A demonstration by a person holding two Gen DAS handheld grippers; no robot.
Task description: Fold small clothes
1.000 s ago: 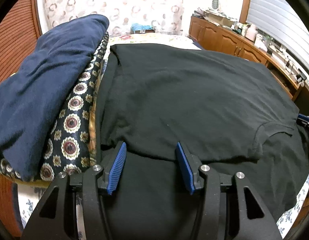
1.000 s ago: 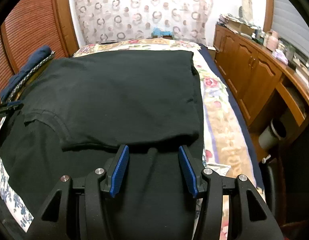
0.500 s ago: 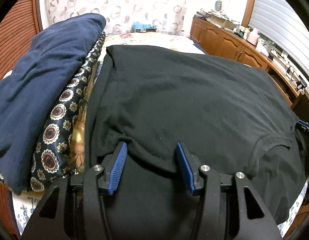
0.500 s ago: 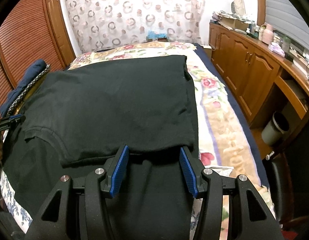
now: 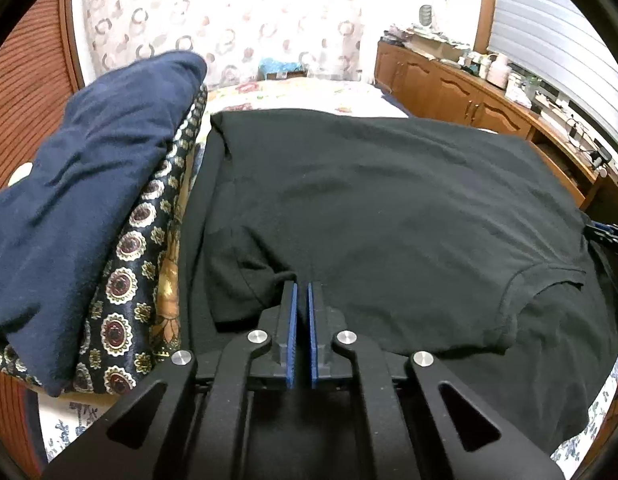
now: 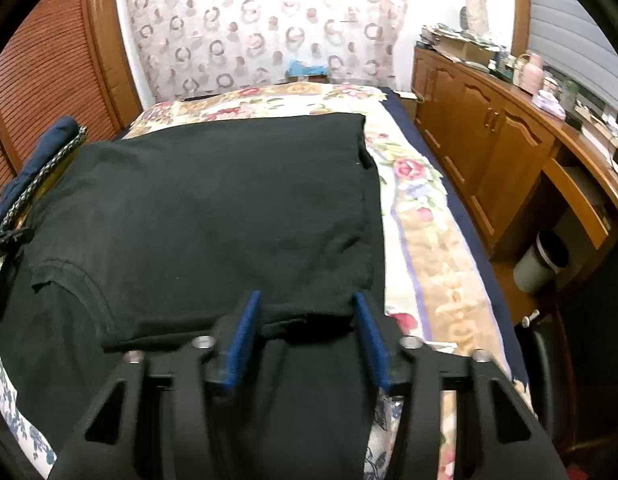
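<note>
A: Right, where's the shirt atm?

B: Black T-shirt [image 5: 389, 208] lies flat on the bed [image 6: 425, 216], already folded over on itself, upper layer's edge running across the near side. In the left wrist view a sleeve [image 5: 549, 304] shows at the lower right.

A: Left gripper?

B: Left gripper [image 5: 300, 292] has just been closing. Blue fingers [image 5: 292, 336] are pinched nearly together w/ only a thin slit between them, tips at the folded edge of the shirt. Cloth bunches up right at the tips, so it looks nipped there, but can't tell for sure how much fabric is betw. the pads.

A: And the right?

B: Right gripper [image 6: 305, 300] has also just been closing, but its fingers [image 6: 241, 340] sit apart, narrowish gap. The shirt's folded edge lies betw. them, near the shirt's right corner; pads aren't pressing it.

A: Anything else on the bed?

B: Navy cloth [image 5: 81, 184] piled on a dark patterned fabric [image 5: 129, 288], just beside the shirt's left side. Floral bedspread [image 6: 413, 188] shows on the right. Wooden cabinets [image 6: 481, 144] along the right wall, clutter on top, a small bin [image 6: 541, 256] on the floor beside the bed.
</note>
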